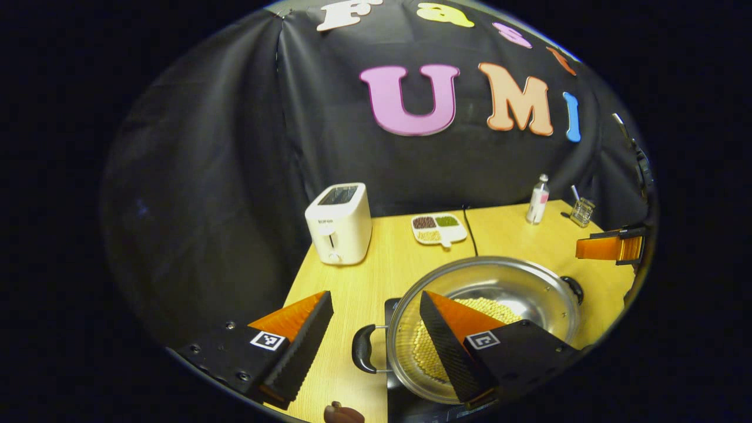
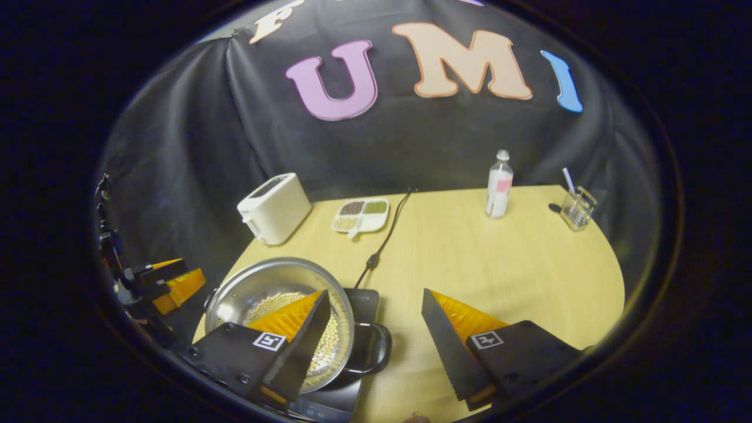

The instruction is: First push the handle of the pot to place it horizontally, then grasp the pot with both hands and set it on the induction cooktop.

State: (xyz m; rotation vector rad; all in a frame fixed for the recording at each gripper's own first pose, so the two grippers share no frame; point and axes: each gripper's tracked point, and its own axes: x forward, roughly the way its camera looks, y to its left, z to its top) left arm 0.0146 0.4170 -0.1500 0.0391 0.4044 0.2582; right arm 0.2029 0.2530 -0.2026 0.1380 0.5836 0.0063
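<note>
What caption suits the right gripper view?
Open right gripper straddling the handle of a bean-filled pot on the induction cooktop.

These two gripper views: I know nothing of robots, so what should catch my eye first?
First the shiny steel pot at the near edge of the wooden table, pale beans in its bottom, sitting on a dark induction cooktop. An open claw flanks it on each side: the left claw straddles one black handle, the right claw the other. Farther back stands a white toaster.

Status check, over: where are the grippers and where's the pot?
Left gripper open, straddling the pot's near handle. Right gripper open around the opposite handle. Pot sits on the induction cooktop. Nothing blocking.
</note>
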